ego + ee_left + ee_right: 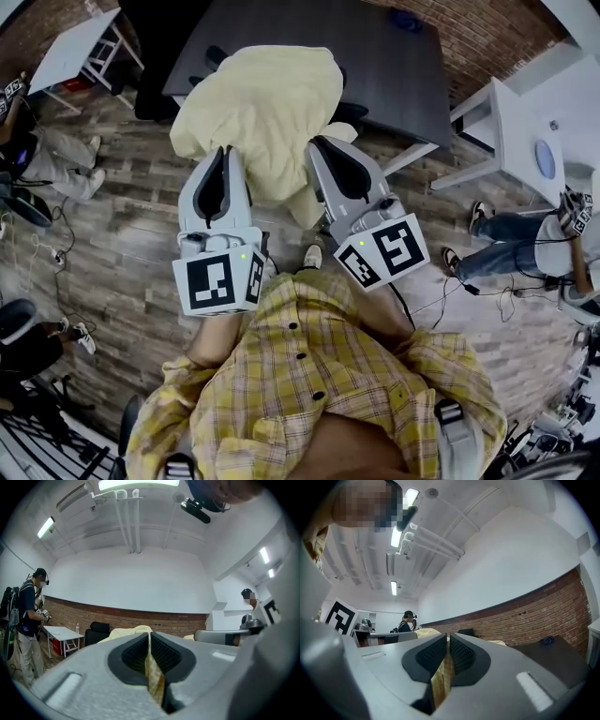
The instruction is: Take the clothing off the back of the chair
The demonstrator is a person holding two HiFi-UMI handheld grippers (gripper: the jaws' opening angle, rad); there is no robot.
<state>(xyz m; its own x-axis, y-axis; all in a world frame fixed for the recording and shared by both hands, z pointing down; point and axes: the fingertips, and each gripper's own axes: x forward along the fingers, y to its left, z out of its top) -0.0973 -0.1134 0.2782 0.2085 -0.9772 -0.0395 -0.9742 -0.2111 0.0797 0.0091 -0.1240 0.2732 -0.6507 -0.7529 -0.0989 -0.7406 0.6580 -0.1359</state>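
A pale yellow garment (267, 112) hangs spread between my two grippers in the head view, covering most of the black chair (211, 58) behind it. My left gripper (221, 156) is shut on the garment's left edge, and a strip of yellow cloth (152, 672) shows pinched between its pads. My right gripper (323, 148) is shut on the garment's right side, with cloth (443, 677) caught between its jaws. Both grippers point roughly level, side by side. The chair's back is mostly hidden under the fabric.
A dark table (375, 56) stands just behind the chair. White tables stand at the far left (70, 47) and right (511, 131). People sit or stand at both sides (525, 239), (47, 155), with cables on the wooden floor (131, 244).
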